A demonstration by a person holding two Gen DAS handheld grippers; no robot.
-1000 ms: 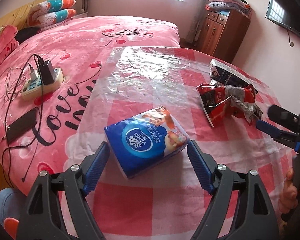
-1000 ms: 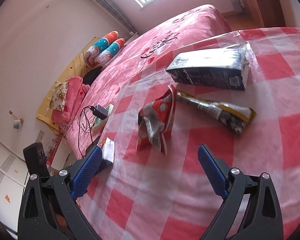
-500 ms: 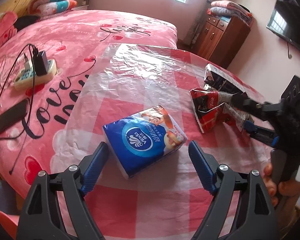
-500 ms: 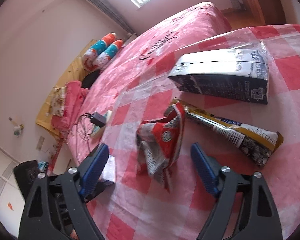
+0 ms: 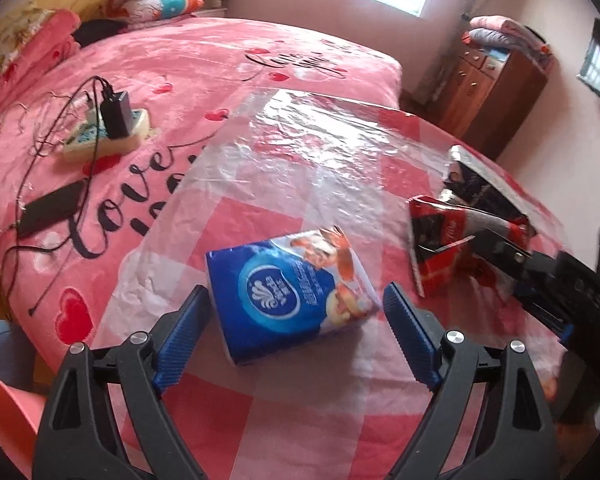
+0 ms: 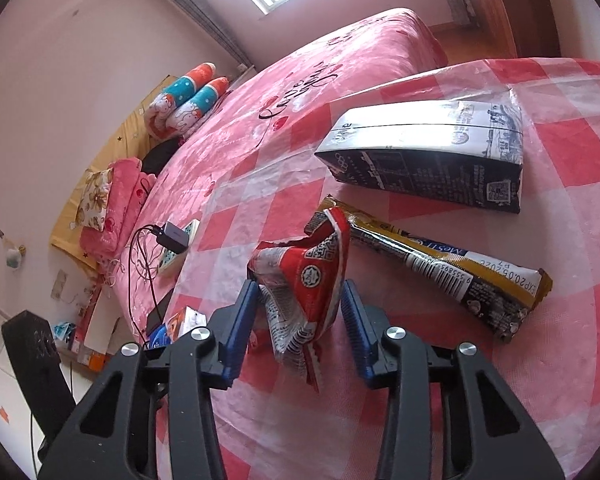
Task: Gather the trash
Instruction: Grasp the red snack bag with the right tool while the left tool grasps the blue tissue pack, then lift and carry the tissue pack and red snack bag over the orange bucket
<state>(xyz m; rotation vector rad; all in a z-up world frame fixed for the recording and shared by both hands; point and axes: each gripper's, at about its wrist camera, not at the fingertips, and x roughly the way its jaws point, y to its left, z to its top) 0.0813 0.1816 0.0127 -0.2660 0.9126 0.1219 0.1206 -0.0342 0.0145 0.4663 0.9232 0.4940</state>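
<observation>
A blue tissue pack lies on the red-checked plastic sheet spread over the bed. My left gripper hovers just before it. Its jaws are opening, and the pack's near end sits between the fingertips untouched. A crumpled red snack wrapper stands between the pads of my right gripper, whose jaws are closing and pinch it from both sides. The left wrist view shows that gripper on the same red wrapper at the right.
Beyond the red wrapper lie a yellow-and-black stick wrapper and a black-and-silver carton. A power strip with a charger, cables and a phone rest on the pink bedspread to the left. A wooden cabinet stands behind.
My right gripper moved in around the red wrapper and its jaws closed from wide to narrow on it. My left gripper stayed at the tissue pack, rolled a little and widened slightly.
</observation>
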